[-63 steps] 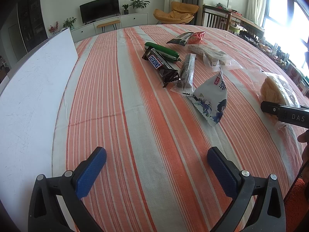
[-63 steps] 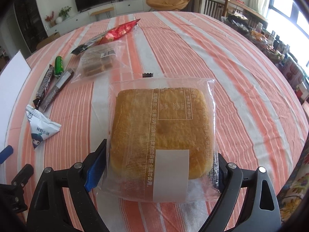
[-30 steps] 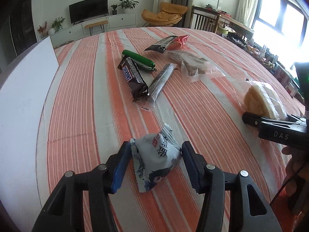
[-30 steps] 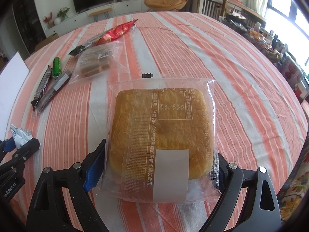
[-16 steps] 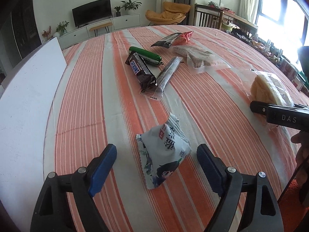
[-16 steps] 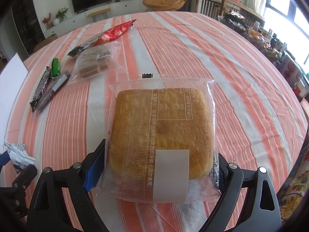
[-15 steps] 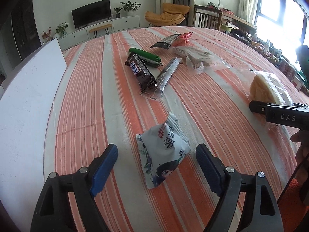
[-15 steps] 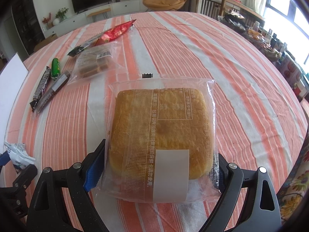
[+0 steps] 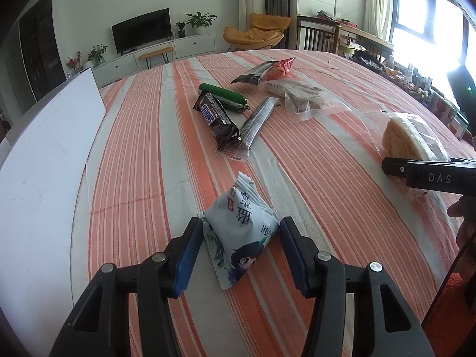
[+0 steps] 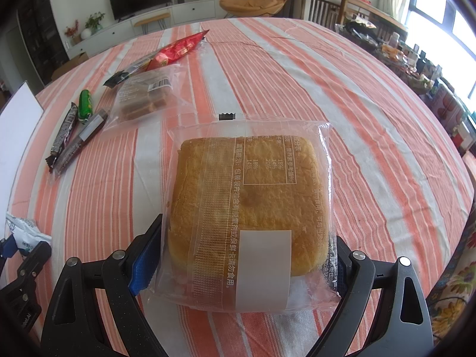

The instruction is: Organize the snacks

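Left wrist view: left gripper (image 9: 239, 239) sits at bottom centre, angled down at the striped tablecloth (image 9: 142, 160). Jaws are closing. A small white snack packet with a cartoon face (image 9: 242, 232) lies between the blue pads; both pads touch the packet's sides, so it is gripped. The packet rests on the cloth.

Further up the frame, centre: Snickers bar (image 9: 217, 117), with a green wrapped stick (image 9: 223, 98) just behind it and a dark stick pack (image 9: 257, 122) touching its right side. Above these, a clear bag of brown pieces (image 9: 303, 101) and a red-and-black pouch (image 9: 264, 71). A white board (image 9: 44, 160) fills the left edge.

Right wrist view: right gripper (image 10: 244, 258) at bottom centre, jaws wide. A clear-wrapped square cake (image 10: 247, 196) lies flat on the cloth between them. The left blue pad presses the wrapper's edge; the right pad is mostly hidden behind the wrapper but sits against it. The cake is held across its width.

The left gripper shows at lower left of this view, with the white packet (image 10: 23, 229) in it.
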The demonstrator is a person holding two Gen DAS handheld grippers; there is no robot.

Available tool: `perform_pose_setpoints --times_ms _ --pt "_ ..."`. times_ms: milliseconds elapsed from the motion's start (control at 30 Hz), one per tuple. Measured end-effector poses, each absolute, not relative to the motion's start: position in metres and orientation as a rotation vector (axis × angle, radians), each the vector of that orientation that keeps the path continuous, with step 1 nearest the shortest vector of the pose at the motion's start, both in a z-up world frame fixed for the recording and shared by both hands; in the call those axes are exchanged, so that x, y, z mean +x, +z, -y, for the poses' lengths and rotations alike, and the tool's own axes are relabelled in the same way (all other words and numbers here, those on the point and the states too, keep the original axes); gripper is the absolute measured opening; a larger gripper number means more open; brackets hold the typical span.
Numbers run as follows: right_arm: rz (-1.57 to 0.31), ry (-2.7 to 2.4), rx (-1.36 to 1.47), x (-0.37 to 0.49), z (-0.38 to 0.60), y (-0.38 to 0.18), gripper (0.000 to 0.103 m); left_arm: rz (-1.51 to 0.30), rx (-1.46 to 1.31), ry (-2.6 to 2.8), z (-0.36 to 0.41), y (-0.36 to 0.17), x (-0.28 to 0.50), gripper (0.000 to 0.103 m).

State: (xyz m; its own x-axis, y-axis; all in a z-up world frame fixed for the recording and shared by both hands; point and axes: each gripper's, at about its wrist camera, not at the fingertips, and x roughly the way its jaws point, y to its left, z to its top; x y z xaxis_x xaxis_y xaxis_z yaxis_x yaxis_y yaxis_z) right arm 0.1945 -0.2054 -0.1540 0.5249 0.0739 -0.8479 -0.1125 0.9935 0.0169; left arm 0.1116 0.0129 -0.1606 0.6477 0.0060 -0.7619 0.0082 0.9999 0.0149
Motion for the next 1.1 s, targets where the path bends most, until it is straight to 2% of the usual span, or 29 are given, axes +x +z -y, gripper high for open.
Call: perform_pose_setpoints --times_ms 333,433,533,700,767,1100 --pt "-1.012 0.11 -0.042 0.195 0.205 -0.154 0.092 -0.865 0.01 -0.006 -0.013 -0.16 0.111 0.052" --pt "-1.004 0.08 -0.036 0.193 0.21 -0.153 0.086 -0.862 0.009 -0.004 -0.013 -0.16 0.11 0.05" --pt "-0.982 0.068 0.018 0.19 0.221 -0.149 0.076 -0.856 -0.006 -0.003 -0.015 -0.159 0.108 0.041" --pt "-0.911 0.034 0.148 0.179 0.246 -0.139 0.075 -0.842 -0.029 -0.018 -0.018 -0.158 0.104 0.034" --pt "-0.87 0.03 0.208 0.172 0.256 -0.133 0.075 -0.846 -0.044 -0.03 -0.018 -0.158 0.103 0.019" --pt "-0.779 0.079 0.328 0.139 0.258 -0.117 0.075 -0.85 -0.013 -0.045 -0.014 -0.159 0.103 0.017"
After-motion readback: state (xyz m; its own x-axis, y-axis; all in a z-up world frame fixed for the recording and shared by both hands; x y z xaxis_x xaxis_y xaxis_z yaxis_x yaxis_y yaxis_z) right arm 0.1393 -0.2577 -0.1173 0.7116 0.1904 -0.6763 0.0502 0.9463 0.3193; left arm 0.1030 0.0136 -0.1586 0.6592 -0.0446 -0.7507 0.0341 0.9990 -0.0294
